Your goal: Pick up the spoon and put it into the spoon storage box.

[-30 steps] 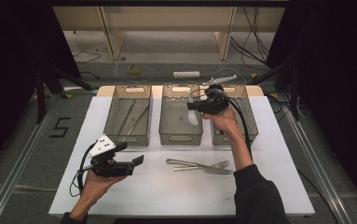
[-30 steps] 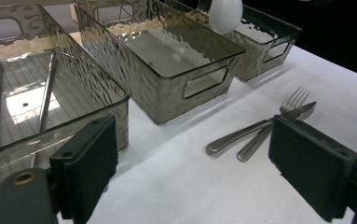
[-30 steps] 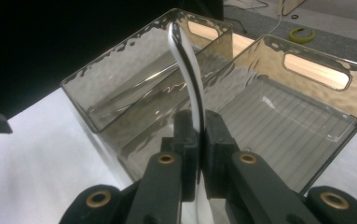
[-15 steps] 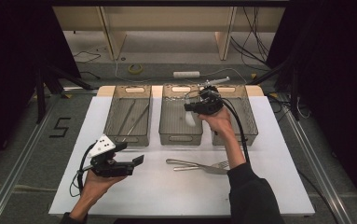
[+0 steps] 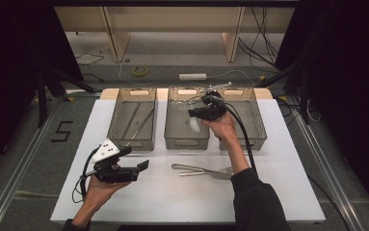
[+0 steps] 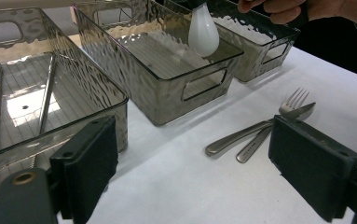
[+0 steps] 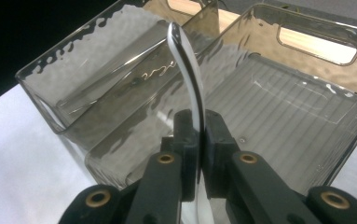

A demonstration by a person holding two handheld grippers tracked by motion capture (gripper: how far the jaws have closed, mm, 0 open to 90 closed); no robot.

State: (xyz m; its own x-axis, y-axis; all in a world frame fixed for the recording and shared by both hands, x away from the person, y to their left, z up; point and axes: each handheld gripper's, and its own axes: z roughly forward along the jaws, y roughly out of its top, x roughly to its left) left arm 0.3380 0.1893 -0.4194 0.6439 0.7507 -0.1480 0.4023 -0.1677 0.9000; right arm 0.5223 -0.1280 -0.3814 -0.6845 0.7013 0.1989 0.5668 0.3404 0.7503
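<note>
while clamped in right tongs [image 7: 198, 140], spoon [image 7: 188, 70] over middle bin [image 5: 187, 139]

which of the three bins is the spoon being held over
The middle bin. The right gripper holds the spoon with its bowl hanging down over it; the left bin has long utensils in it, and the right bin sits beyond the hand.

A fork [image 5: 220, 172] and a knife [image 5: 191, 168] lay side by side, touching, on the white table top [image 5: 172, 202], near the front of the middle bin. The left bin [image 5: 133, 120] held two thin metal rods, possibly chopsticks [image 6: 45, 93]. On the floor beyond the table sat a roll of tape [image 5: 140, 70] and a white power strip [image 5: 192, 76]. A figure "5" [image 5: 61, 131] marked the floor at left.
</note>
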